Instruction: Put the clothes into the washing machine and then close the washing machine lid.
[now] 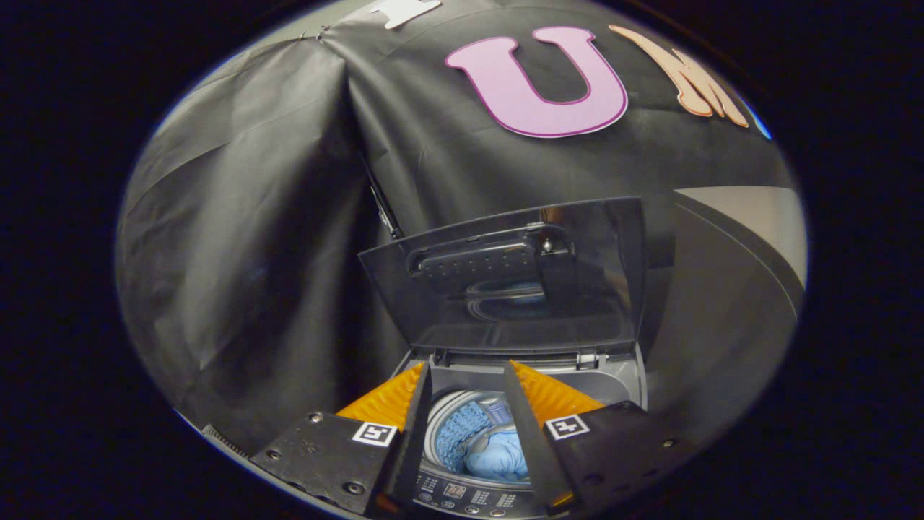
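On your left hangs the black booth wall (245, 238), creased and slack, a backdrop only, so nothing there needs your attention. Moving across, your gripper (468, 379) hovers above the washing machine (613, 383) with its 2 fingers spread apart and nothing between them; I'd say that's because the load is already dropped. Look down through the gap: the clothes (498, 456), a pale blue bundle, sit inside the drum (451, 433), below and just ahead of the fingertips. Nearer you, the control panel (462, 495) runs along the machine's front edge. Beyond the fingers the lid (505, 274) stands upright on its rear hinge, tilted back toward the wall, which is why the opening is free. To the right, a grey curved surface (751, 217) meets the cloth. My read: step 1 is done, and the lid is your next job.
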### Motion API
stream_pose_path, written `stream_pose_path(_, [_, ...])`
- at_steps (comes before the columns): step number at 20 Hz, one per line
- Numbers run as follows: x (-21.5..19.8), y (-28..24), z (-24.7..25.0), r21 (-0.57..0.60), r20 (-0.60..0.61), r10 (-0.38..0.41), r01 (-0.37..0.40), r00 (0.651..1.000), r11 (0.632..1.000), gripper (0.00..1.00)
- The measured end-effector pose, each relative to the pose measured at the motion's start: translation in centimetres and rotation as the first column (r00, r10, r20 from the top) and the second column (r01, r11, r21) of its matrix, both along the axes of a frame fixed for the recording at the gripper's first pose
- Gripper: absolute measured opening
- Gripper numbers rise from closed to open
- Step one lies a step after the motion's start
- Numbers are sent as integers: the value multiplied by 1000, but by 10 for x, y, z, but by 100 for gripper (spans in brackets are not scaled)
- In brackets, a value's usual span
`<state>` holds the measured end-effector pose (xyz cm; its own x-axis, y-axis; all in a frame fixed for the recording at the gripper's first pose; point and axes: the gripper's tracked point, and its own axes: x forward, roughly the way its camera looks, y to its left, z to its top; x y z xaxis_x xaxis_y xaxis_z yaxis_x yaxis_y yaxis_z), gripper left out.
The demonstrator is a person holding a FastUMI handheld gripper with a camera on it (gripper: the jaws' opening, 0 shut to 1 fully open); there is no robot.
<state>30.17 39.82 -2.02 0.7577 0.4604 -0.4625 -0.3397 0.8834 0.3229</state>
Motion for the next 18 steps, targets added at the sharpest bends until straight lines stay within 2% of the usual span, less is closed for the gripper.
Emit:
stream_pose_path(7, [42, -18, 23, -30, 103, -93, 97, 990, 995, 60])
stream_pose_path(9, [58, -23, 38, -49, 154, -110, 119, 982, 992, 70])
stream_pose_path(12, [78, -28, 62, -58, 210, -128, 143, 969, 988, 72])
stream_pose_path(18, [120, -31, 89, -116, 292, -162, 203, 943, 972, 93])
